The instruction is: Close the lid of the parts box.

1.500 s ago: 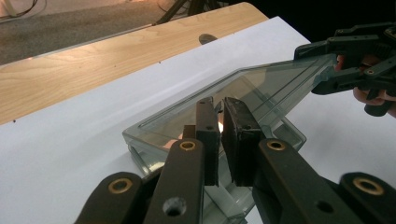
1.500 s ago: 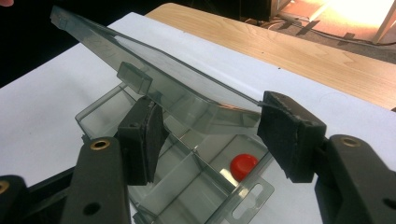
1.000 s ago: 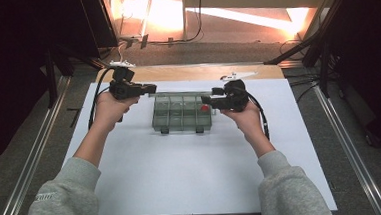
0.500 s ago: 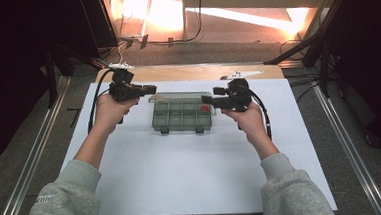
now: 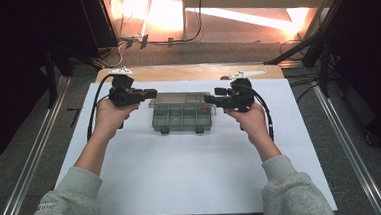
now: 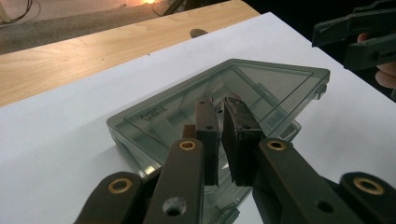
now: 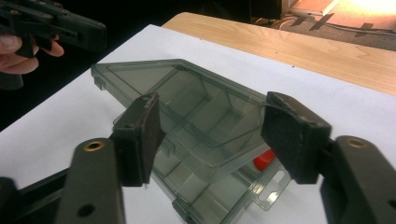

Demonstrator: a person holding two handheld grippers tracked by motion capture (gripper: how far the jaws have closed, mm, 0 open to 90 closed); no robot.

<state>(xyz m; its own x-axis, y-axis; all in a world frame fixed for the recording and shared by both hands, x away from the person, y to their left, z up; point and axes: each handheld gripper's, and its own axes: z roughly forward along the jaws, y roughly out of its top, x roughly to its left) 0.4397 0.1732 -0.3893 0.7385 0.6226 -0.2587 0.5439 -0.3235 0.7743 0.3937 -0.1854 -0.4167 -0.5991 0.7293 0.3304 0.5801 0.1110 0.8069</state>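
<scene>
Organizer box (image 5: 183, 112), smoky clear plastic with its lid partly lifted, lies on the white sheet (image 5: 183, 178) between the two grippers. Left gripper (image 6: 223, 140) has its jaws nearly together over the box's near corner, gripping nothing I can make out, perhaps to steady it. Right gripper (image 7: 219, 135) has just been closing; its pads (image 7: 147, 135) stand apart, straddling the raised lid's edge without pressing it, likely ready to grip.

Lab/test rig: white board (image 5: 183, 178) on wood bench (image 5: 186, 72), metal rails (image 5: 27, 172), loose cables (image 5: 194, 37)
</scene>
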